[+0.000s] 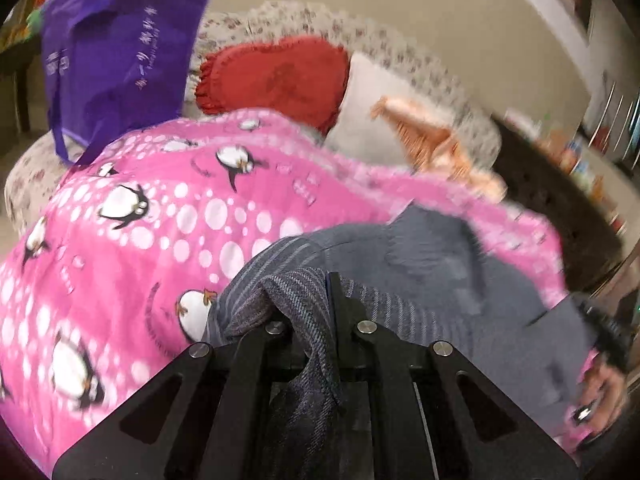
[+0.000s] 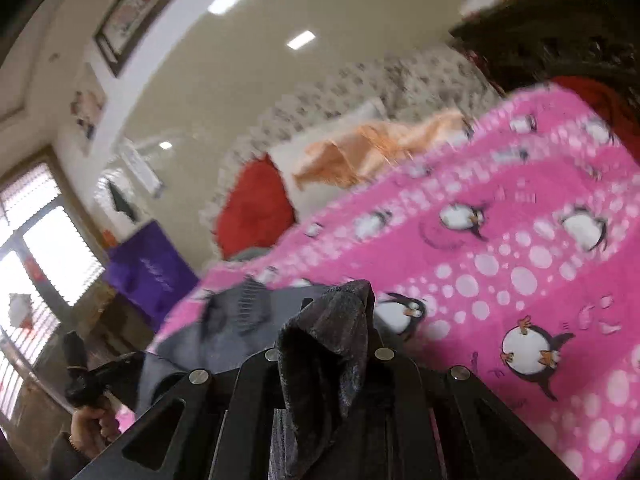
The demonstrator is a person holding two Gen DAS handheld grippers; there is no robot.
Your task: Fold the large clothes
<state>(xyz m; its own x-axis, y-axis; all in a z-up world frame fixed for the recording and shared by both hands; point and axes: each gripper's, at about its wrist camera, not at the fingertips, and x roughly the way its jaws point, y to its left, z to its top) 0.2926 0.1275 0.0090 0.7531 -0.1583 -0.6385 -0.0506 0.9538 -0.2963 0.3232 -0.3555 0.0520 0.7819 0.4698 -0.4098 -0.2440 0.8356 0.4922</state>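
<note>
A large grey garment (image 1: 460, 280) with a striped woven lining lies over a pink penguin blanket (image 1: 140, 220). My left gripper (image 1: 316, 300) is shut on a bunched edge of the garment, and cloth hangs down between its fingers. My right gripper (image 2: 340, 304) is shut on a dark fleecy fold of the same garment (image 2: 328, 344), above the pink blanket (image 2: 500, 260). The right gripper and its hand show at the far right of the left wrist view (image 1: 604, 340). The left gripper and its hand show at the lower left of the right wrist view (image 2: 92, 384).
A floral sofa (image 1: 400, 48) holds a red cushion (image 1: 276, 76), a white pillow (image 1: 372, 92) and an orange cloth (image 1: 436, 140). A purple tote bag (image 1: 120, 52) hangs at the left. A window (image 2: 36, 240) is at the left of the right wrist view.
</note>
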